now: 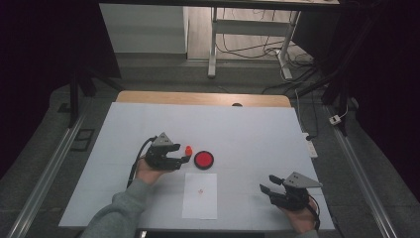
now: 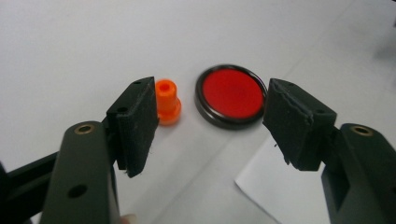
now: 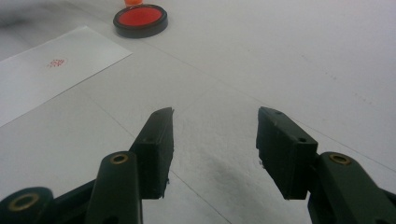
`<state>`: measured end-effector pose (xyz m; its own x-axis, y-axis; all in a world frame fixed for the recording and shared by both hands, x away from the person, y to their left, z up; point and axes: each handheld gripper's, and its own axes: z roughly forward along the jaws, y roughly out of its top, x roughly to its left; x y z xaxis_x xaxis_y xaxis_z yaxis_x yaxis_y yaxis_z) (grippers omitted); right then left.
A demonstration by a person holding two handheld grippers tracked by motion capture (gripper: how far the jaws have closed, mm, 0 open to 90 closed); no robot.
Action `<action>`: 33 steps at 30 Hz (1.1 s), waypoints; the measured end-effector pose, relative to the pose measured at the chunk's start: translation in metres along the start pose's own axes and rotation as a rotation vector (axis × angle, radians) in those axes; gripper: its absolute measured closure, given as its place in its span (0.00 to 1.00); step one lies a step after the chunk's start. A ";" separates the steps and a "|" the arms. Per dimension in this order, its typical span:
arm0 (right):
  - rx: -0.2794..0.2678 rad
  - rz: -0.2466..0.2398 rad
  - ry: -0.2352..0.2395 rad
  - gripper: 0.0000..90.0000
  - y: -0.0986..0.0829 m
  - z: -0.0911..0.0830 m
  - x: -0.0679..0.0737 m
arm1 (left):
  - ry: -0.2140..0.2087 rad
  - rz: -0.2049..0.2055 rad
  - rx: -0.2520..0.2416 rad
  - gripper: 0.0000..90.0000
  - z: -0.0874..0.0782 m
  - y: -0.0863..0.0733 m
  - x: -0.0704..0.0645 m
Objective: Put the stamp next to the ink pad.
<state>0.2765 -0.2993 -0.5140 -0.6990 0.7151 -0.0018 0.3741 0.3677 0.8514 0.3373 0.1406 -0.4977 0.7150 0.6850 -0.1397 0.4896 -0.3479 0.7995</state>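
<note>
The orange stamp (image 2: 167, 101) is standing upright just beyond the left gripper (image 2: 208, 126), whose jaws are being held apart, empty.

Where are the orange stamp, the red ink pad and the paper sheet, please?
orange stamp (image 2: 167, 100), left gripper view, its side.
red ink pad (image 2: 232, 93), left gripper view, red centre.
paper sheet (image 1: 199, 203), high view, blank lower part.

The desk (image 1: 247, 129) carries one orange stamp (image 1: 188, 149), one round red ink pad (image 1: 203, 159) and one sheet of white paper (image 1: 199, 201) with one red mark (image 1: 200, 191); two grippers are present.
</note>
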 end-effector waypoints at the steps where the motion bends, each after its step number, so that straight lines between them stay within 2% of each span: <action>1: -0.001 -0.001 0.002 0.51 0.000 0.000 0.000 | -0.001 0.003 0.003 0.39 -0.004 -0.002 -0.001; 14: -0.014 -0.017 0.011 0.51 0.003 0.004 -0.002 | 0.001 0.008 -0.015 0.39 -0.050 -0.039 -0.016; 21: -0.017 -0.018 0.005 0.51 0.003 0.004 -0.005 | 0.028 -0.020 -0.023 0.39 -0.074 -0.069 -0.016; 27: -0.014 -0.023 -0.017 0.51 0.002 0.002 -0.010 | 0.037 -0.025 -0.024 0.39 -0.087 -0.083 -0.017; 33: -0.011 -0.034 -0.030 0.51 0.002 0.001 -0.012 | 0.033 -0.023 -0.017 0.39 -0.090 -0.088 -0.016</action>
<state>0.2864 -0.3066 -0.5131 -0.6928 0.7196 -0.0463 0.3434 0.3858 0.8563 0.2380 0.2175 -0.5133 0.6866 0.7135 -0.1393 0.4969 -0.3208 0.8064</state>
